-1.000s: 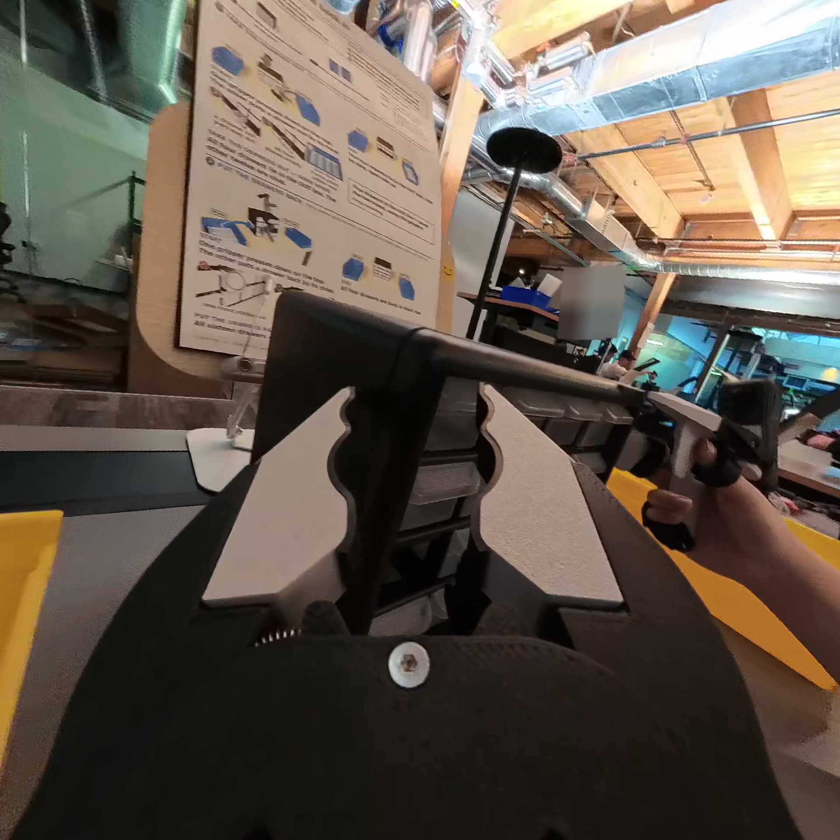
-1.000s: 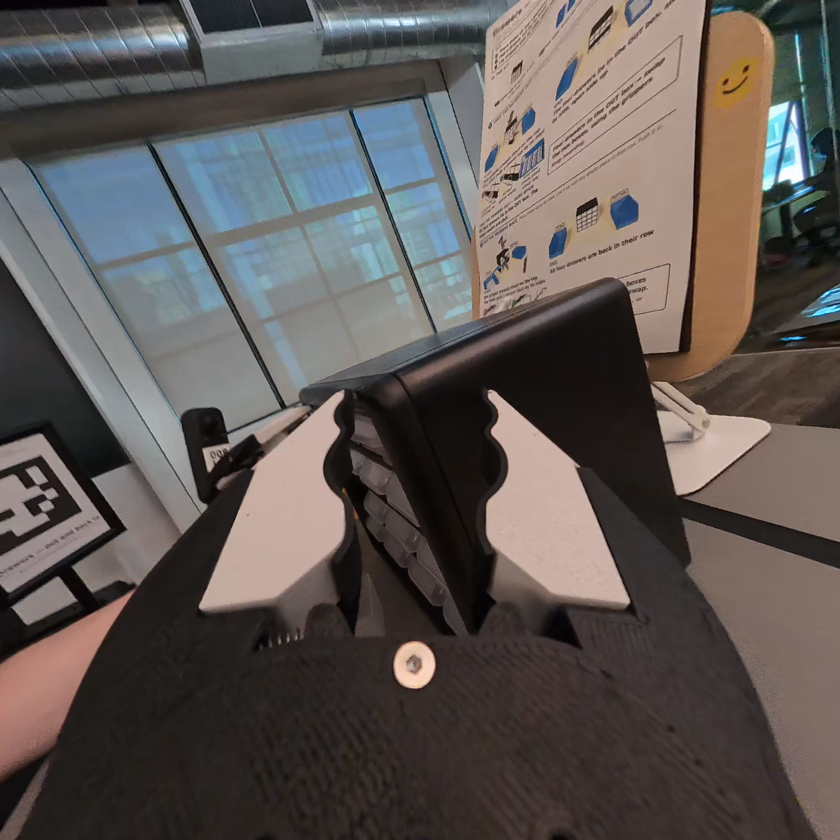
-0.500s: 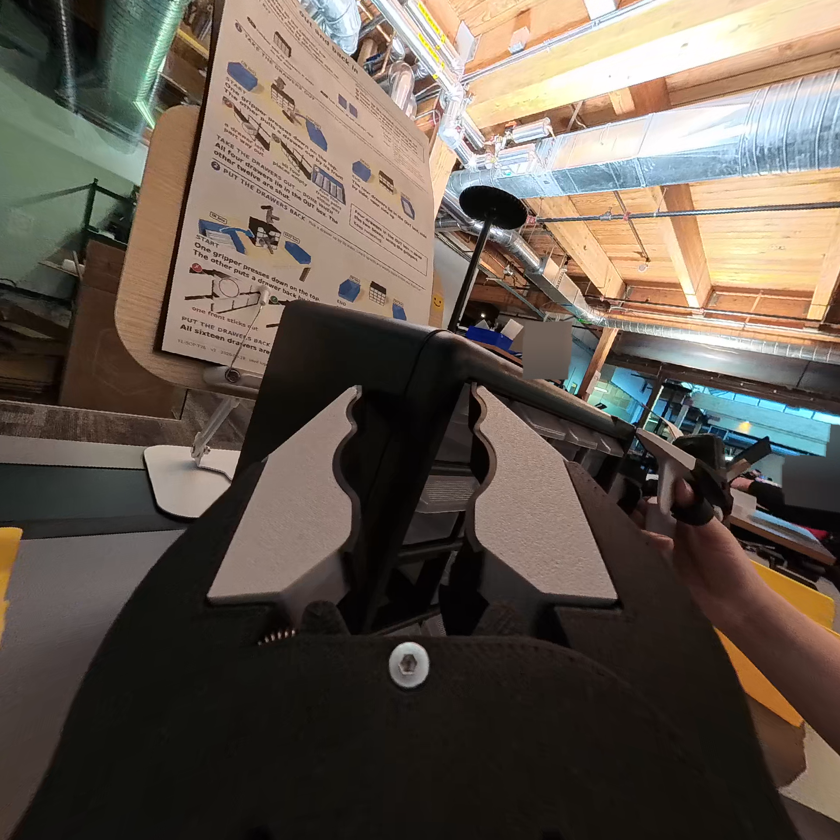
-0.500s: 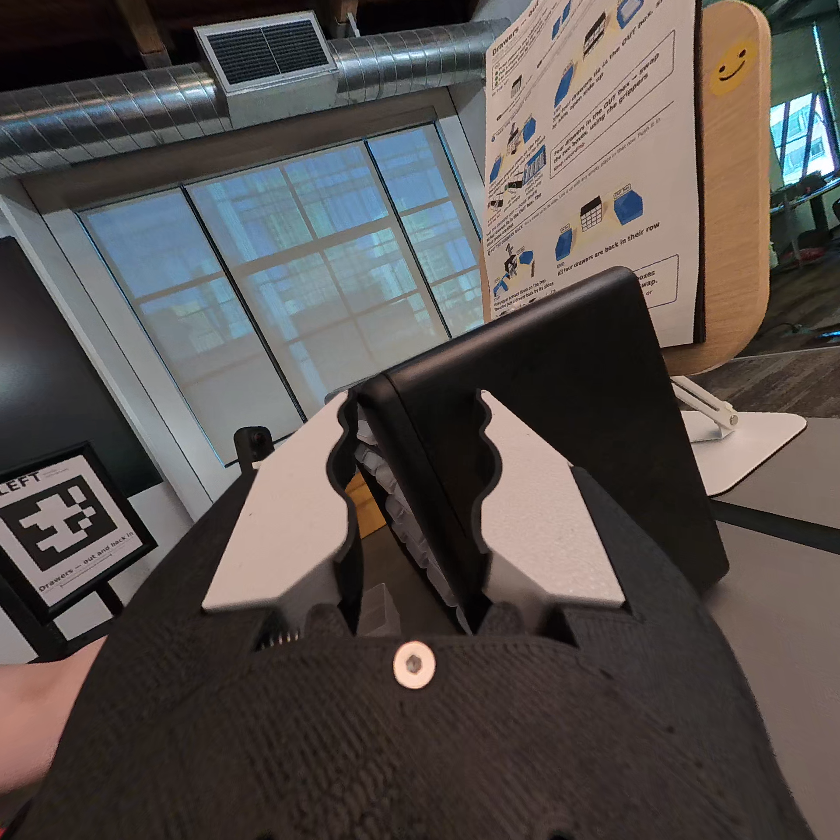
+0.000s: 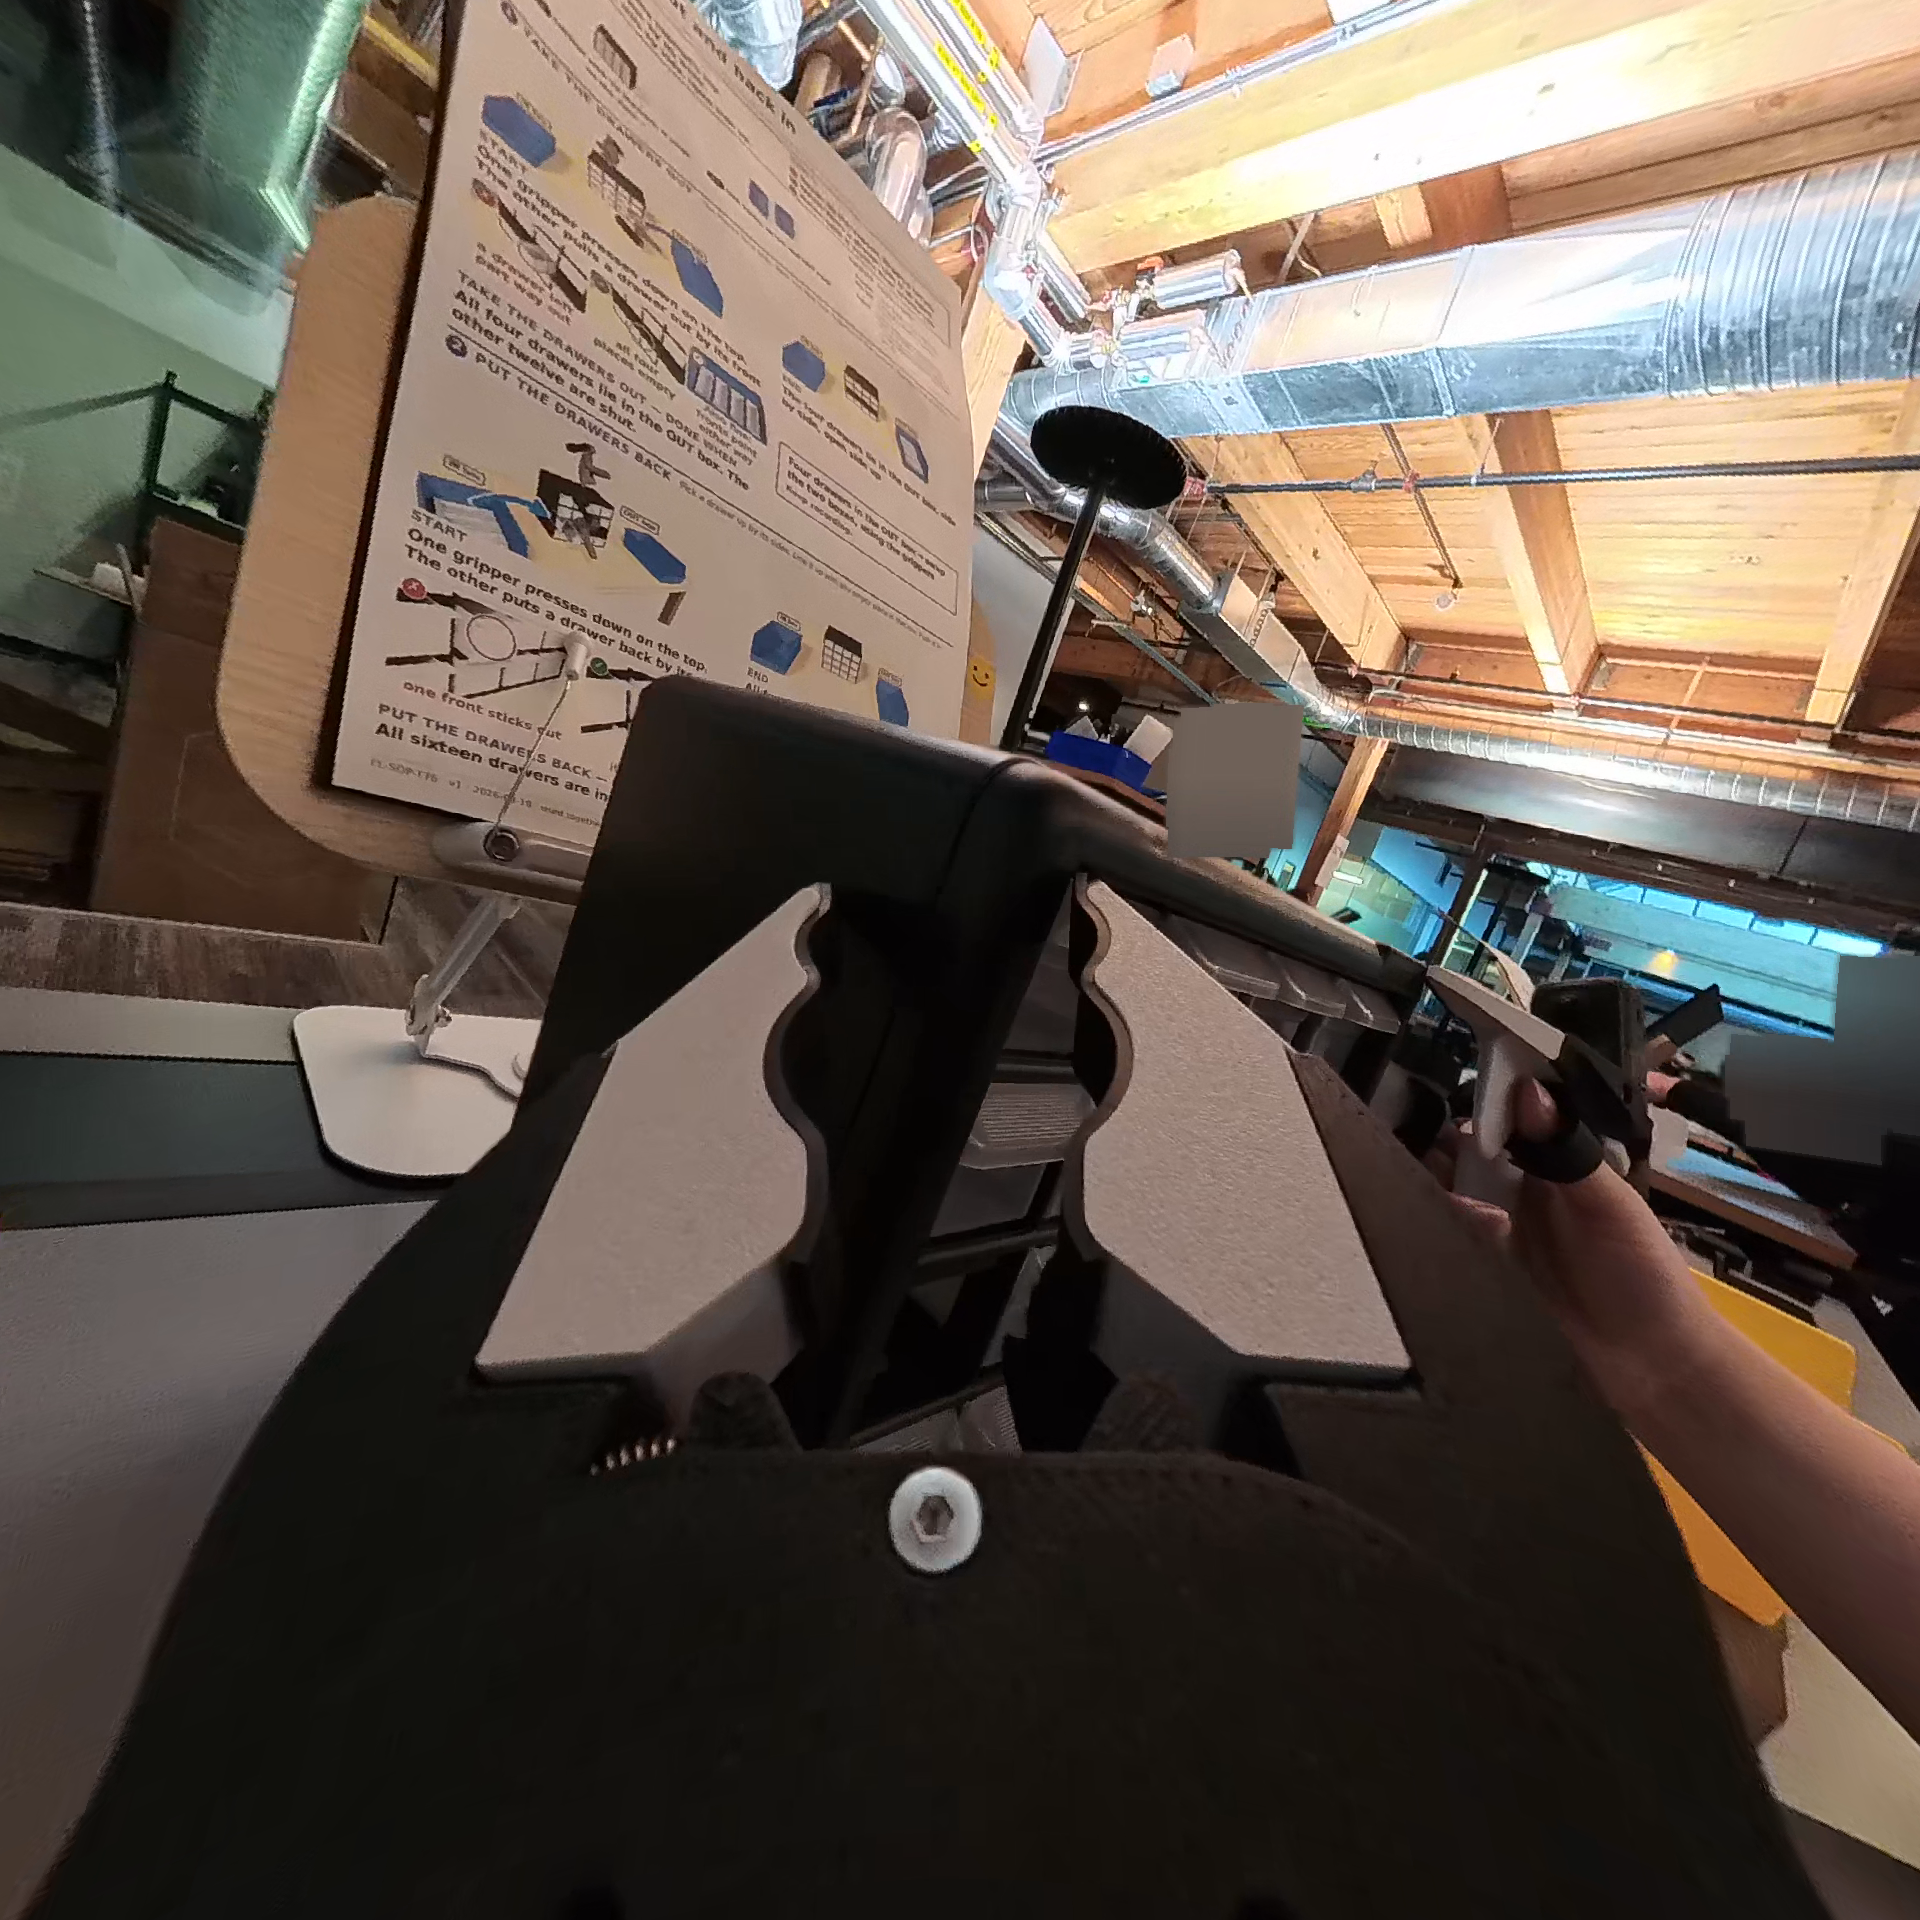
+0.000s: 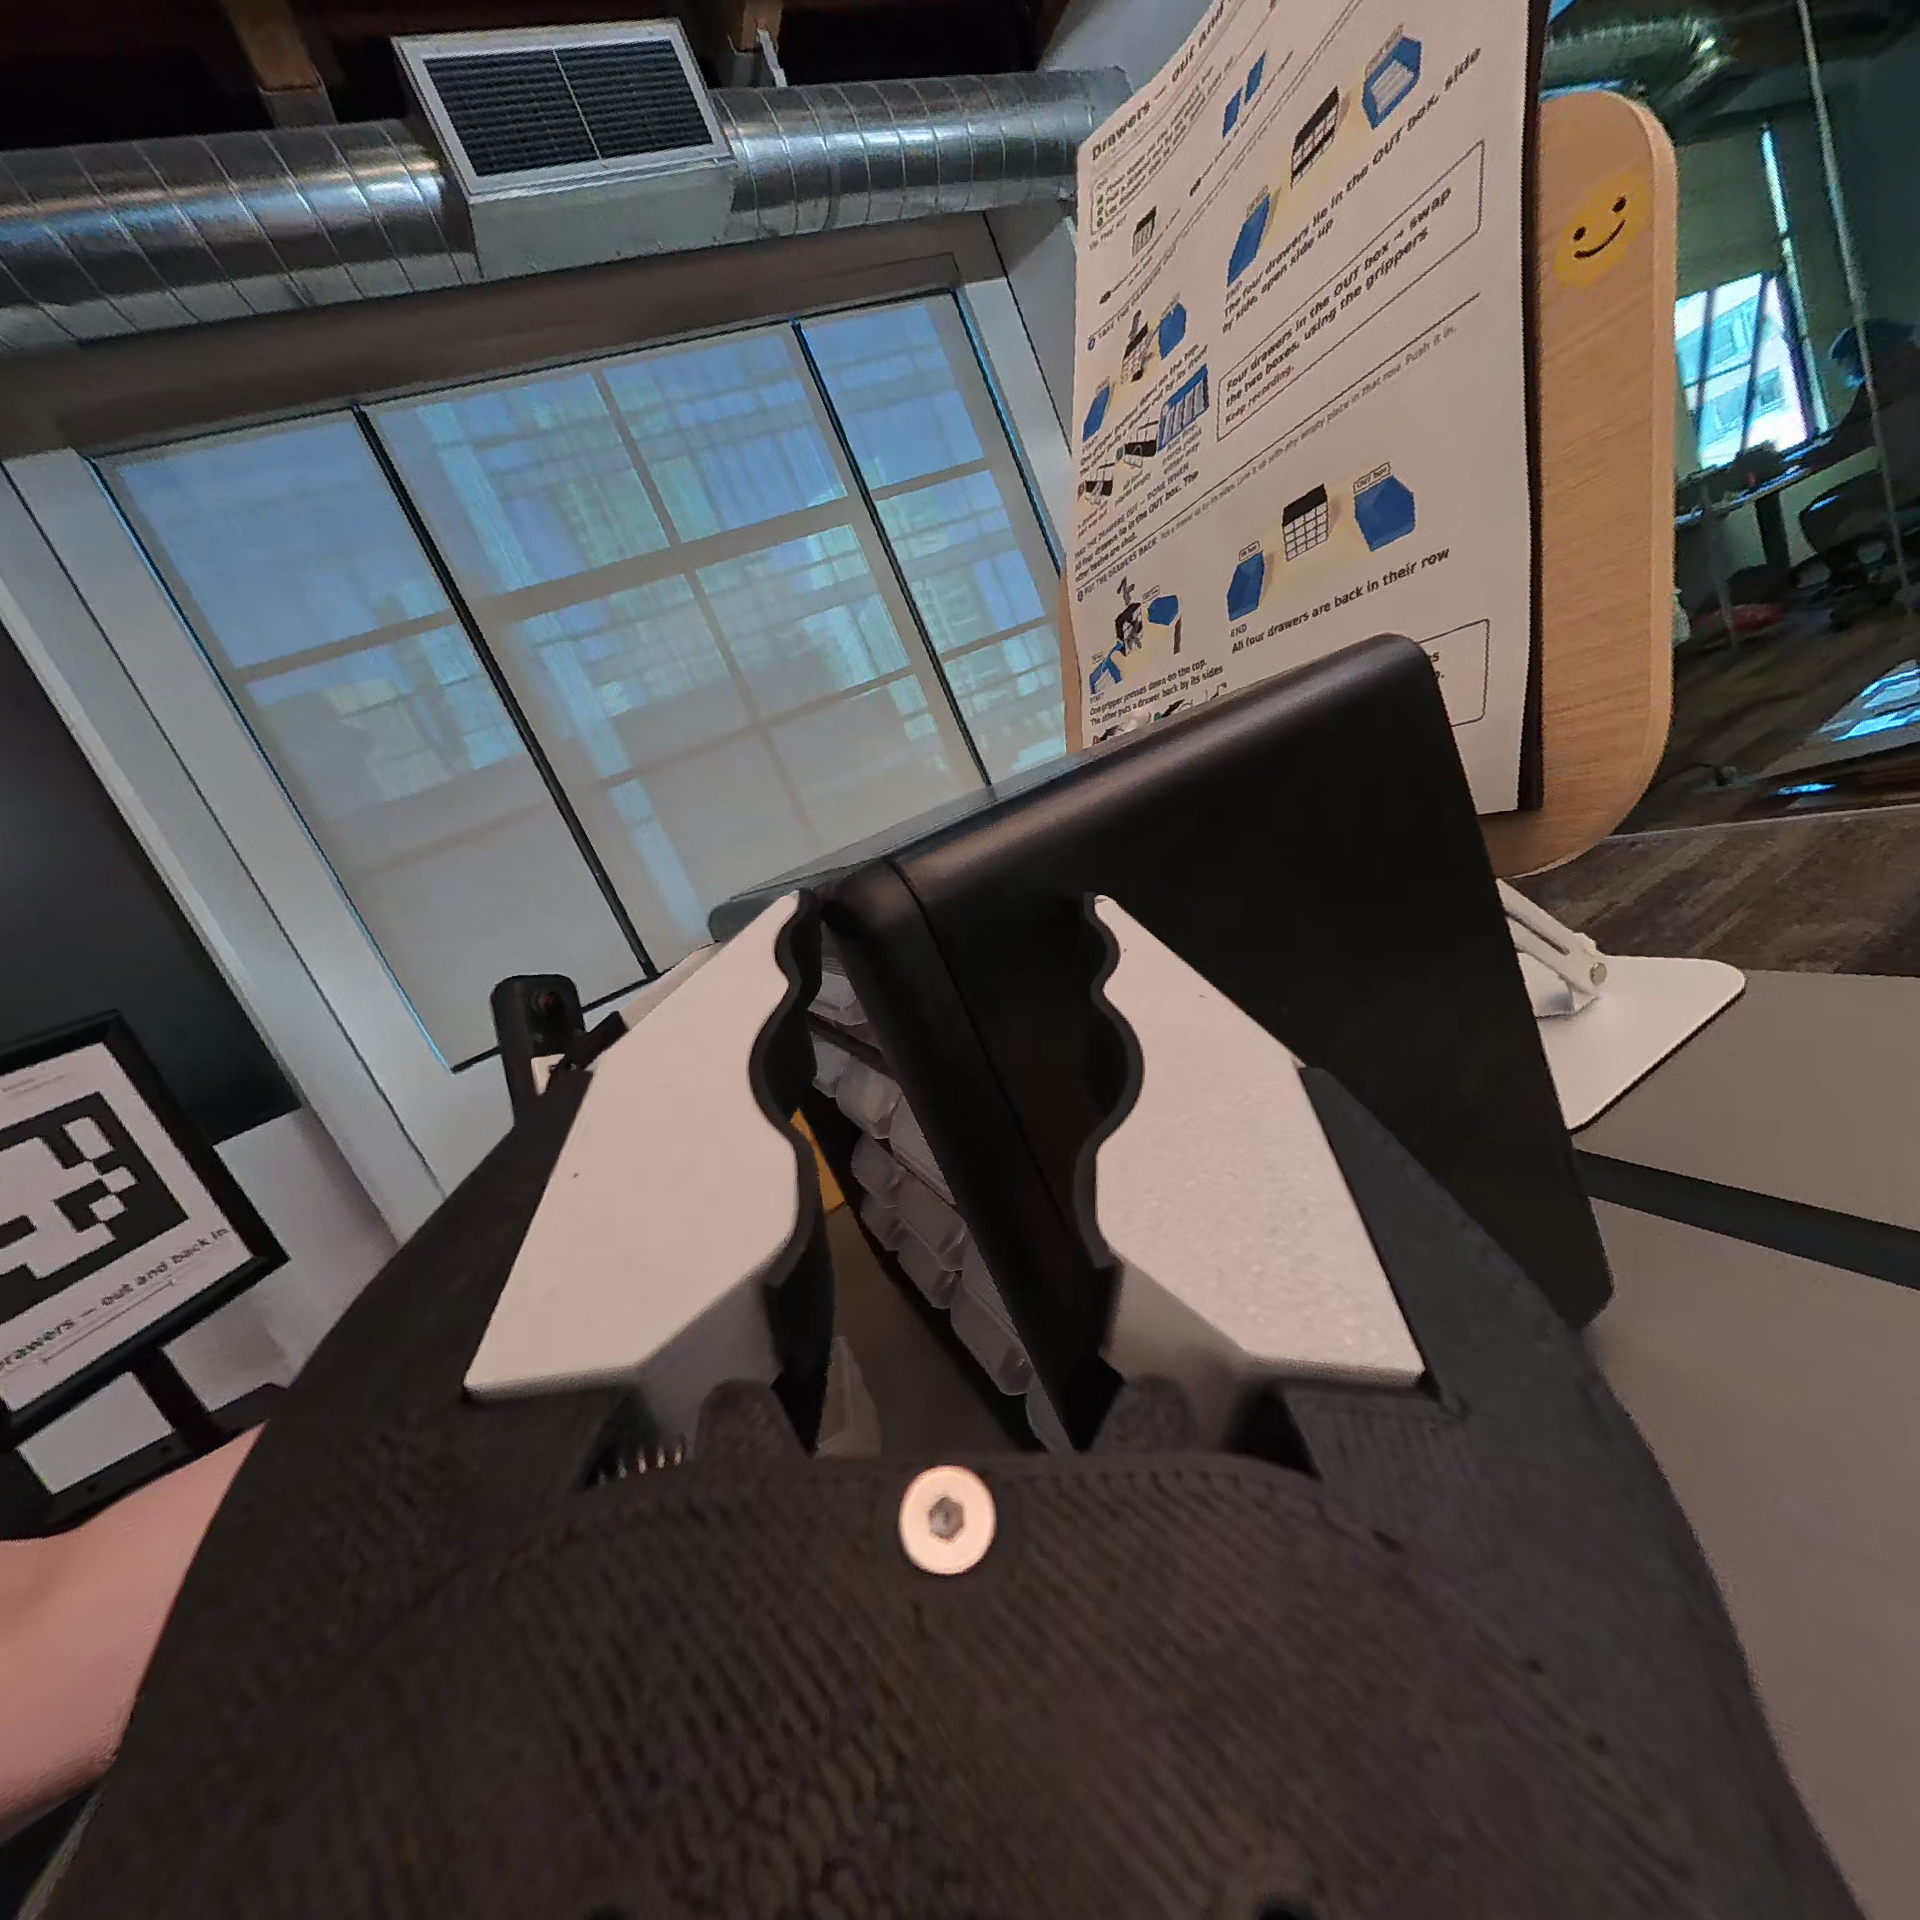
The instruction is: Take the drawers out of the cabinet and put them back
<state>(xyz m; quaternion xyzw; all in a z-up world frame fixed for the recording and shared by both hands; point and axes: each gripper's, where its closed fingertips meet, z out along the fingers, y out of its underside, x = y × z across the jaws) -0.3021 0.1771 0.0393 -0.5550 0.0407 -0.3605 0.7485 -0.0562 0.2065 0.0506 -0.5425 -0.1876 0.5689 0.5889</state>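
The black cabinet with translucent drawers fills the middle of both views. My left gripper is shut on the cabinet's left front edge, one finger on the outer side wall and one at the drawer fronts. My right gripper is shut on the cabinet's right front edge the same way, with drawers showing between the fingers. The cabinet looks tipped backward. The right gripper also shows in the left wrist view, held by a hand at the cabinet's far side.
An instruction board on a wooden stand with a white base stands right behind the cabinet. A yellow bin lies to the right. A framed marker sign stands at the left. A black pole rises behind. Spacing between my two grippers at the tips: around 25 cm.
Both grippers stay clamped on the cabinet and have pitched upward. The cabinet leans further back, and more ceiling shows. The yellow bin at the left has left the left wrist view.
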